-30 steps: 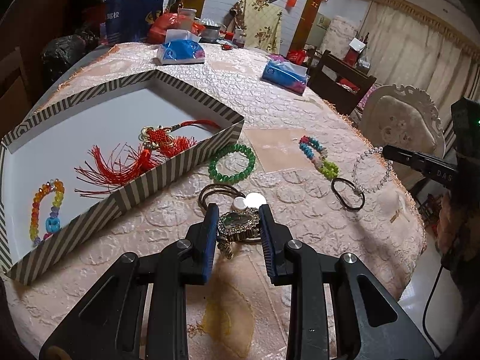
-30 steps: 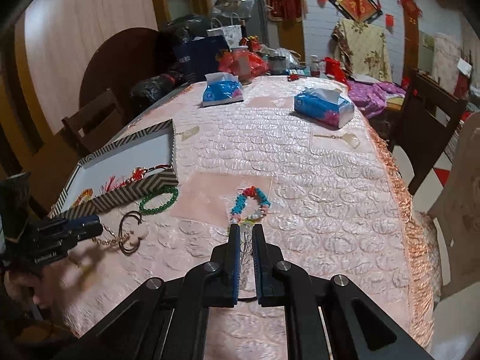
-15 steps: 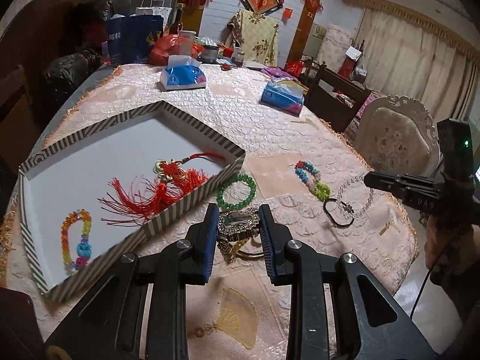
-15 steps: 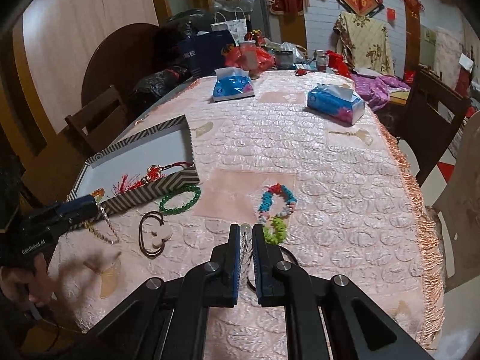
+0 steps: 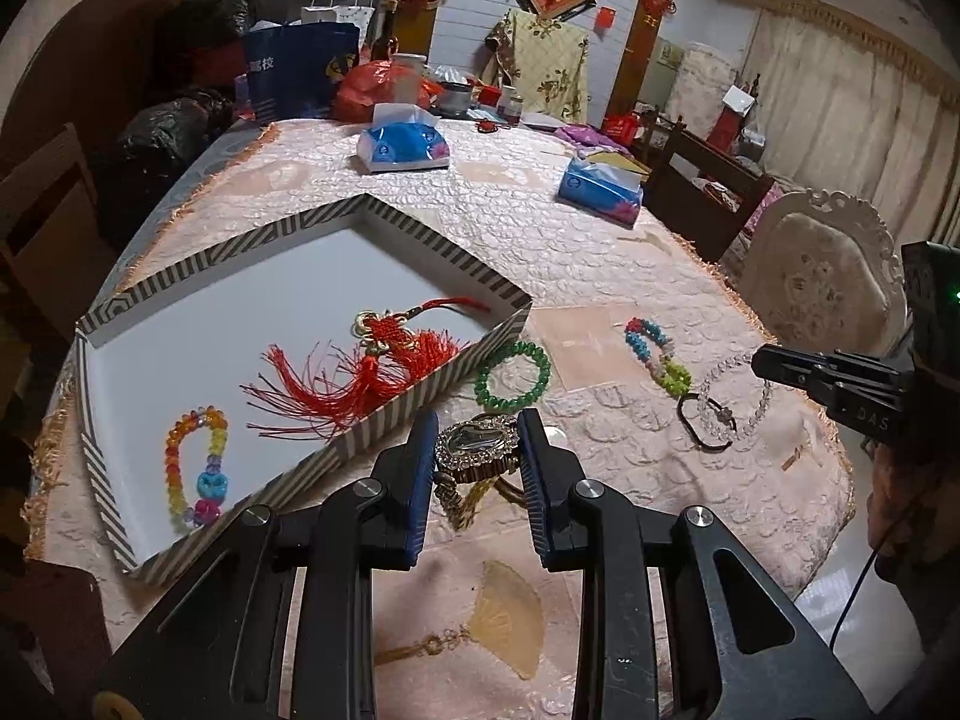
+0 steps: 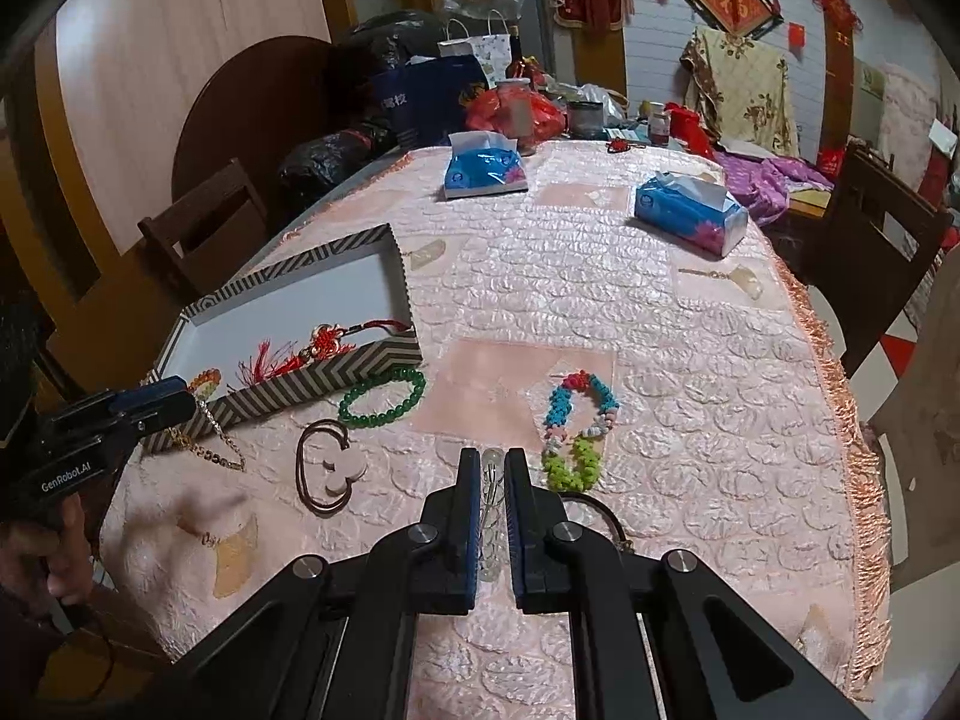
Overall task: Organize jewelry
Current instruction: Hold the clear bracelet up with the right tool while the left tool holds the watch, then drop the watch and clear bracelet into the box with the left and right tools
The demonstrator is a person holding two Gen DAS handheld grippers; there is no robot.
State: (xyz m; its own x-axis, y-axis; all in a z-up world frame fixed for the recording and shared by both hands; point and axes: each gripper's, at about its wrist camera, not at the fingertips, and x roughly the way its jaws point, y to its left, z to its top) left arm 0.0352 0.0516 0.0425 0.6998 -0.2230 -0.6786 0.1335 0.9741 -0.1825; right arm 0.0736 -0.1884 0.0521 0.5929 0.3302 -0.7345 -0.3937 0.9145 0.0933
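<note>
Inside striped box (image 5: 384,429) — tassel (image 5: 360,372), rainbow bracelet (image 5: 195,468); left claw (image 5: 477,450) clamps watch (image 5: 477,447), right claw (image 6: 492,480) crystal bracelet (image 6: 491,483).

The left gripper (image 5: 477,450) clamps a gold watch (image 5: 476,449) above the table (image 5: 600,252), its band hanging below the fingers. Just left lies a striped tray (image 5: 420,390) holding a red tassel (image 5: 366,372) and a rainbow bracelet (image 5: 195,468). A green bracelet (image 5: 512,374) lies beside the tray wall. Farther right lie a multicolored bracelet (image 5: 657,354) and a black hair tie (image 5: 702,426). The right gripper (image 5: 765,365) pinches a clear bead bracelet (image 5: 735,399) at the frame's right.
</note>
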